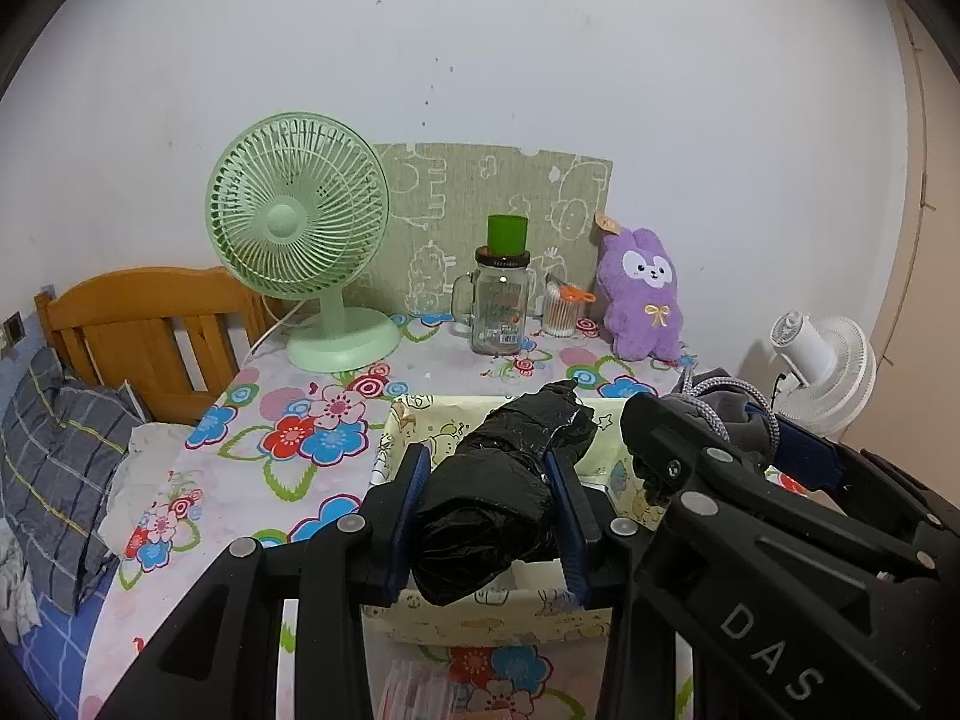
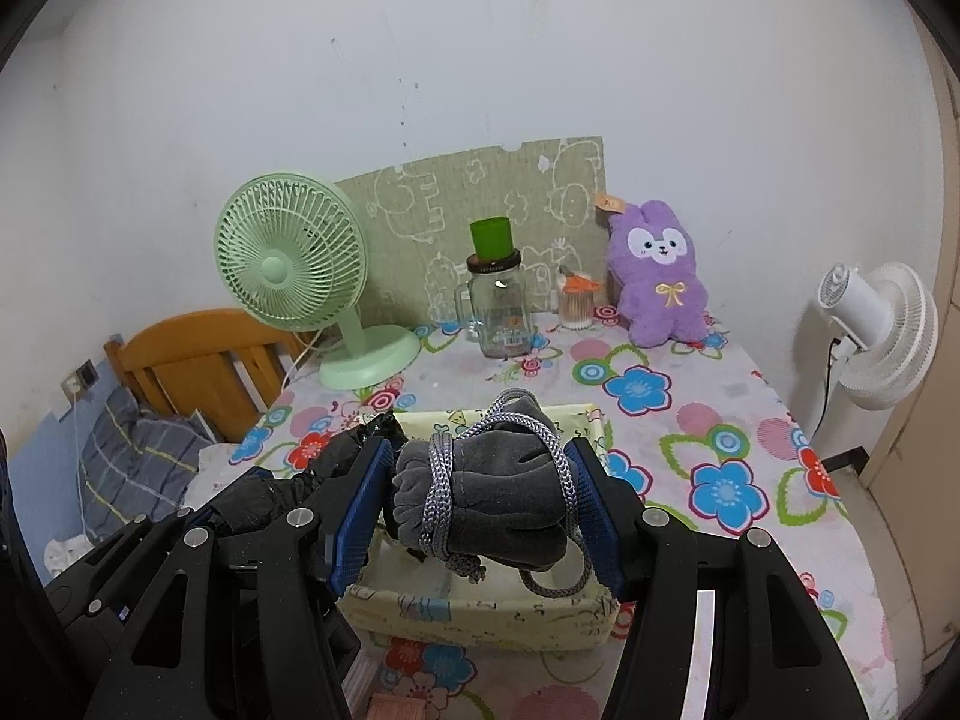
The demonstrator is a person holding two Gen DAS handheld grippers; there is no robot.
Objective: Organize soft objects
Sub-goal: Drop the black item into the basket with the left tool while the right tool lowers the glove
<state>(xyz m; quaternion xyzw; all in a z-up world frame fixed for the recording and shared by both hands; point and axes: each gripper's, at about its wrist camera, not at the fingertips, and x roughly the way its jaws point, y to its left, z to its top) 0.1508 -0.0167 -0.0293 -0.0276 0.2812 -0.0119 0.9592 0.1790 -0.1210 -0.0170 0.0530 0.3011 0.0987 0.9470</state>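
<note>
My left gripper (image 1: 489, 471) is shut on a rolled black plastic bundle (image 1: 498, 498), held over the cream cartoon-print fabric basket (image 1: 414, 414). My right gripper (image 2: 480, 468) is shut on a rolled grey fleece bundle (image 2: 498, 498) tied with a grey braided cord, above the same basket (image 2: 480, 612). In the left wrist view the right gripper (image 1: 720, 450) sits just to the right with the grey bundle. In the right wrist view the black bundle (image 2: 348, 450) shows at the left. A purple plush rabbit (image 1: 645, 294) (image 2: 660, 276) leans at the back of the table.
On the floral tablecloth (image 2: 720, 480) stand a green desk fan (image 1: 300, 228), a glass mug jar with a green cup on top (image 1: 501, 300) and a cotton-swab jar (image 1: 561, 309). A wooden bed headboard (image 1: 150, 324) is left; a white fan (image 2: 882, 330) is right.
</note>
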